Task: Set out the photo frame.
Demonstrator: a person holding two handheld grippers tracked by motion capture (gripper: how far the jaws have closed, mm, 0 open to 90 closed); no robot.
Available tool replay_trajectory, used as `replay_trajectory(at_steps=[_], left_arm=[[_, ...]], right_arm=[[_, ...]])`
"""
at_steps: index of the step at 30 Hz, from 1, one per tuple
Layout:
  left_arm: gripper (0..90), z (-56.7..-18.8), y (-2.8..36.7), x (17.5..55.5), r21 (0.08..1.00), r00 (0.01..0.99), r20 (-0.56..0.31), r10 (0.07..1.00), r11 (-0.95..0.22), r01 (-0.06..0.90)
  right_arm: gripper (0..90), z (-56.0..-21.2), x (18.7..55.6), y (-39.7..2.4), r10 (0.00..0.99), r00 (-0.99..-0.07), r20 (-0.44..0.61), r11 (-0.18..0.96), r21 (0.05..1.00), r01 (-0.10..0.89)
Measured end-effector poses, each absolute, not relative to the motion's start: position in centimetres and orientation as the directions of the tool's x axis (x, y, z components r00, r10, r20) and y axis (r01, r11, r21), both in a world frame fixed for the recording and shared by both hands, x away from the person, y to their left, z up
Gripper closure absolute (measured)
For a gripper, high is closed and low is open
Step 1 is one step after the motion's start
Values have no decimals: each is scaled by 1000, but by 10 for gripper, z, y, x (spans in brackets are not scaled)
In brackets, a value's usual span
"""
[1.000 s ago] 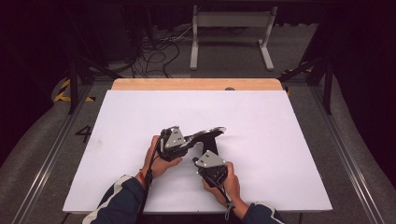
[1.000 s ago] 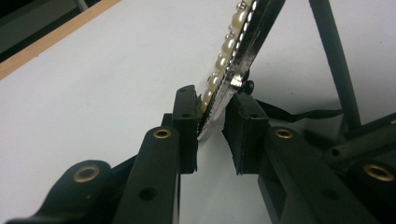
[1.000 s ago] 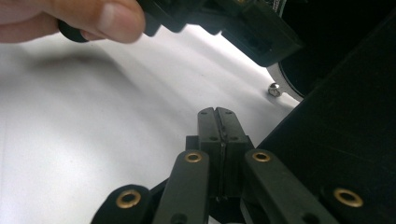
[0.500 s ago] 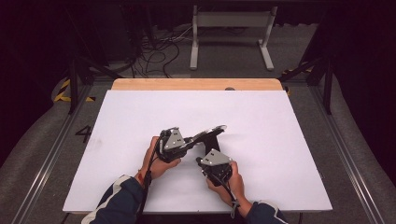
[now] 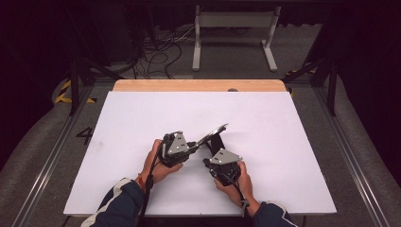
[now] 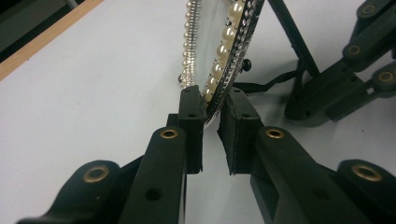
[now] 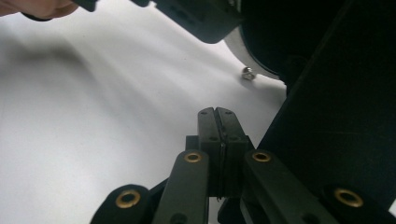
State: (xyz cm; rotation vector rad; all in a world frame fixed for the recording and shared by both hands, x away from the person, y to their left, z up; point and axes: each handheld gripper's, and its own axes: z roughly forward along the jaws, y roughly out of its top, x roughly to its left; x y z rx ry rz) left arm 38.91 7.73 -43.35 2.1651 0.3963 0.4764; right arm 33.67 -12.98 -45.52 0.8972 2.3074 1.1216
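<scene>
A round mirror (image 5: 213, 133) with a rim of pearls and silver beads stands tilted on a black stand (image 5: 218, 143) near the middle of the white table. In the left gripper view its rim (image 6: 219, 70) runs down between my pads. My left gripper (image 6: 212, 105) is shut on that rim, and in the high view it (image 5: 196, 144) reaches in from the left. My right gripper (image 7: 218, 116) is shut with its pads pressed together and nothing between them, just beside the mirror's black back (image 7: 336, 93). In the high view it (image 5: 211, 161) sits below the stand.
The white table sheet (image 5: 142, 118) has free room on all sides of the hands. A wooden edge (image 5: 198, 85) runs along the far side. A small silver stud (image 7: 247, 72) shows by the mirror's lower edge. Cables and a metal frame (image 5: 234, 28) lie on the floor beyond.
My right gripper has edged a little to the right beside the stand. The left gripper and the mirror have stayed where they were.
</scene>
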Motion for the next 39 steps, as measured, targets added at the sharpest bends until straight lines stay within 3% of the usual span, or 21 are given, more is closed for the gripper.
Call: replay_trajectory(at_steps=[9,15,17,20,39], left_arm=[[761,-435,71,390,831,868,180,462,-543,117],[666,-437,62,395,848,854,176,489,-516,120],[708,-438,62,396,854,867,156,473,-506,123],[770,-436,62,393,835,864,200,462,-542,97],[795,-428,66,370,798,861,251,443,-598,74]], right_arm=[[894,-455,339,-134,699,-711,-76,462,807,367],[883,-453,338,-135,704,-708,-59,442,817,371],[890,-452,338,-135,704,-707,-63,442,818,367],[893,-453,338,-135,706,-705,-63,442,817,369],[900,-450,340,-141,677,-736,-23,440,814,380]])
